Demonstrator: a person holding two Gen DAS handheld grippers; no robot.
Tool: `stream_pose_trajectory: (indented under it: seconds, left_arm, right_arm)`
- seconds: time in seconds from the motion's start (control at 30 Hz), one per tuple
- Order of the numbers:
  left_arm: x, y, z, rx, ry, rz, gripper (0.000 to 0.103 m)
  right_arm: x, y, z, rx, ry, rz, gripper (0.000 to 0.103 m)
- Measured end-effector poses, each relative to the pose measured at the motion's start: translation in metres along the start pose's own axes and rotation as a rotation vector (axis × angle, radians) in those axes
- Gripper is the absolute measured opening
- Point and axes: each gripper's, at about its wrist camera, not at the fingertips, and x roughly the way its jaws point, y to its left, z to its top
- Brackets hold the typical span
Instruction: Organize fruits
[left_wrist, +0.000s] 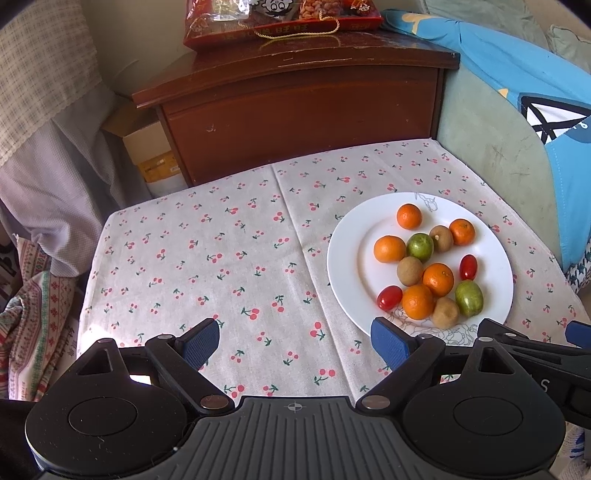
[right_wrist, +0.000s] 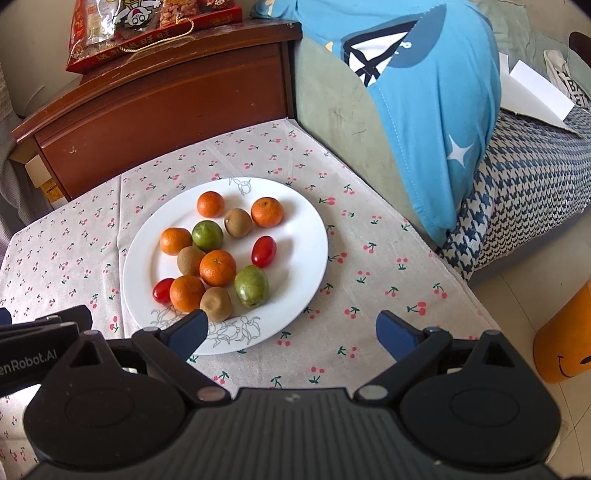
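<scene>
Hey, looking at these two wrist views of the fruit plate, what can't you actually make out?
- White plate: near rim hidden behind the left gripper in the left view, behind the right gripper in the right view.
- Snack bag: cut off by the top edge, both views.
- Orange container: cut off by the right edge, right view.

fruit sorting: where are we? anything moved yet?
Done: nothing visibly sorted. All twelve fruits lie mixed on the white plate: five oranges, three kiwis, two green fruits, two cherry tomatoes.
In hand: nothing. The left gripper and right gripper are both open and empty, at the plate's near edge.
Left: the whole sort. The cherry-print tablecloth holds no fruit.
</scene>
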Motion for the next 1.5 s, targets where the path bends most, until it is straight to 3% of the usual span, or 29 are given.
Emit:
stream_pose_trajectory:
  seconds: [0.9, 1.5]
  left_arm:
    - [-0.004, 0.039, -0.033, -0.042, 0.017, 0.019, 0.091]
    - [0.009, 0.106, -0.069, -0.144, 0.053, 0.049, 0.091]
  right_arm:
    - [0.002, 0.035, -0.018, -0.150, 0.000, 0.067, 0.097]
    - [0.010, 0.079, -0.070, -0.288, 0.033, 0.308, 0.097]
